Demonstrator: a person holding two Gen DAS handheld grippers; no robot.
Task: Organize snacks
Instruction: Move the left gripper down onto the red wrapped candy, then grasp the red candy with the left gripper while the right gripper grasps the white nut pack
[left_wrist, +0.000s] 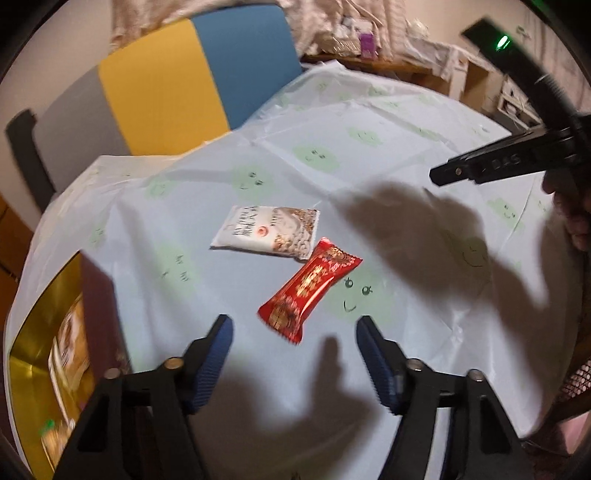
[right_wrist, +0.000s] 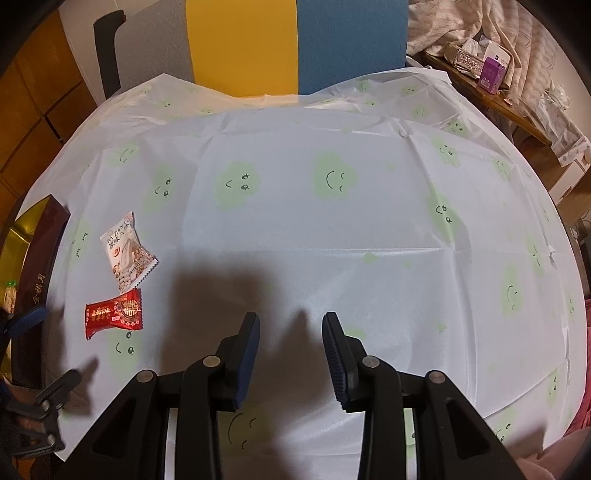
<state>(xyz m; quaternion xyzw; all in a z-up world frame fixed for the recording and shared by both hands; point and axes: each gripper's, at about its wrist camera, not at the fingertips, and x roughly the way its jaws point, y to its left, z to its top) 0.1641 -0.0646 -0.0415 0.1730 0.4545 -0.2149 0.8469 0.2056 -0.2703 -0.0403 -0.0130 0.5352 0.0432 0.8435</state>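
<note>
A flat red foil snack packet and a white plastic snack pouch lie just beside each other on a pale cloth with green smiley faces, near a dark box with a gold lining at its edge. The left gripper hovers over the red packet, blue-padded jaws apart and empty. The right gripper is likewise released, over bare cloth well apart from the snacks.

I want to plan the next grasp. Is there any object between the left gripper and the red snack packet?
Nothing visible does. The left gripper is open and empty, and only bare tablecloth lies between it and the red snack packet. The white snack packet lies beyond the red one.
</note>
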